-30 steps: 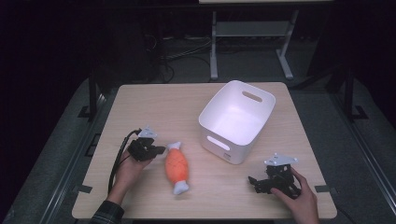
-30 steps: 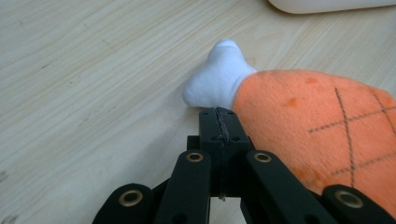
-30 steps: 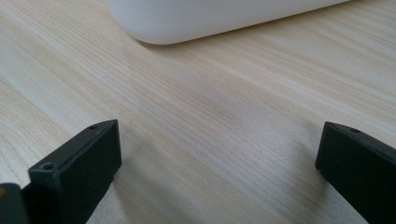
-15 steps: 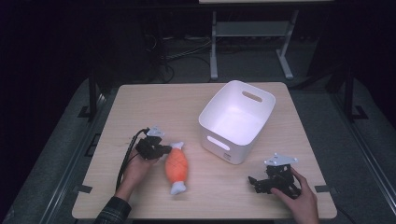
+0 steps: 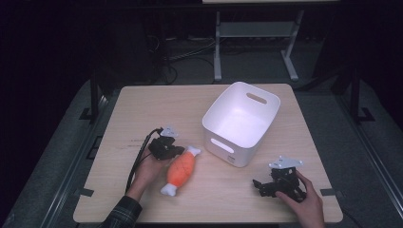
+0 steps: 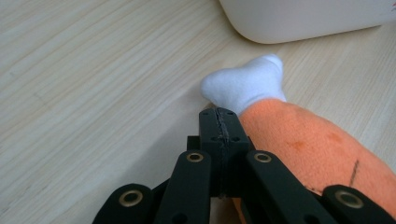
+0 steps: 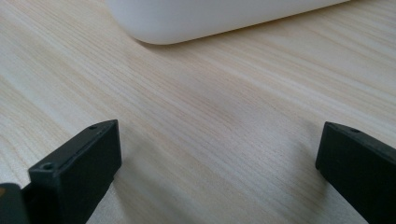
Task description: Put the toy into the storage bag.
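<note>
An orange plush toy with white ends (image 5: 181, 170) lies on the wooden table (image 5: 157, 107), left of a white bin (image 5: 241, 121). My left gripper (image 5: 177, 150) sits at the toy's upper left, beside its white end (image 6: 246, 83). Its jaws are pressed together with nothing between them (image 6: 218, 114), and the orange body (image 6: 317, 149) lies just to their right. My right gripper (image 5: 259, 185) rests low on the table near the front right. It stands open (image 7: 219, 154) over bare wood, with the bin's lower wall (image 7: 210, 18) ahead.
The bin is empty and has a slot handle in its near wall (image 5: 222, 145). A metal stand (image 5: 254, 33) and cables lie on the dark floor behind the table. The table's front edge (image 5: 209, 221) runs just below both hands.
My left gripper has slid rightwards along the table to the toy's white upper end. The right gripper and the toy have stayed put.
</note>
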Motion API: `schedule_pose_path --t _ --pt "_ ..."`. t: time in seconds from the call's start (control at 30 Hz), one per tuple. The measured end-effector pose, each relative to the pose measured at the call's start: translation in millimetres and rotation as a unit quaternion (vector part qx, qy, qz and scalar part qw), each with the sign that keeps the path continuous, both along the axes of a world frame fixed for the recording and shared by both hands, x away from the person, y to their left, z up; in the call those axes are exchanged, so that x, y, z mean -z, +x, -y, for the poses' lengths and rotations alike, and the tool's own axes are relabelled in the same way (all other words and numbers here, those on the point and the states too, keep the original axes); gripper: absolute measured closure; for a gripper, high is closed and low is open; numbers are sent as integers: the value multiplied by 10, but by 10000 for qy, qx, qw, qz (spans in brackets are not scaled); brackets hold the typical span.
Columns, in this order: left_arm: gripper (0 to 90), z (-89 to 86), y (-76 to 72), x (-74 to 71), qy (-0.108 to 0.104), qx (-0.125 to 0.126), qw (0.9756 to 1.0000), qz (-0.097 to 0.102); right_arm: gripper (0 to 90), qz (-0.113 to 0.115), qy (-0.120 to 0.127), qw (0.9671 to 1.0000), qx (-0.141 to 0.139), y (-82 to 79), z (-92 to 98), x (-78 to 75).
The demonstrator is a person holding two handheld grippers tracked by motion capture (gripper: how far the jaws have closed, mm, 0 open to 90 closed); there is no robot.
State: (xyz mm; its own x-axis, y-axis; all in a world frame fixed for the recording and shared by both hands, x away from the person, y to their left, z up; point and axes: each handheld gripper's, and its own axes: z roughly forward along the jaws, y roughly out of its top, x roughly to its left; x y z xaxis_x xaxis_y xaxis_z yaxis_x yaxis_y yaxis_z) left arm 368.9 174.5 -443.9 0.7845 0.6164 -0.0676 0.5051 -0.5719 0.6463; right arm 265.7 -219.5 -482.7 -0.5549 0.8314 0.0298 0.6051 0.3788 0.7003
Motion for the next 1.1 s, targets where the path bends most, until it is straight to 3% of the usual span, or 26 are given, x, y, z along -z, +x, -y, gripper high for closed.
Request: schedule_pose_path --t 0.83,1.1 --pt "897 372 -92 -66 -4 571 9984 -42 0 2 -1 10000 -1 0 0 0" --pt "897 313 -143 -218 -106 671 9977 -79 0 0 -1 10000 -1 0 0 0"
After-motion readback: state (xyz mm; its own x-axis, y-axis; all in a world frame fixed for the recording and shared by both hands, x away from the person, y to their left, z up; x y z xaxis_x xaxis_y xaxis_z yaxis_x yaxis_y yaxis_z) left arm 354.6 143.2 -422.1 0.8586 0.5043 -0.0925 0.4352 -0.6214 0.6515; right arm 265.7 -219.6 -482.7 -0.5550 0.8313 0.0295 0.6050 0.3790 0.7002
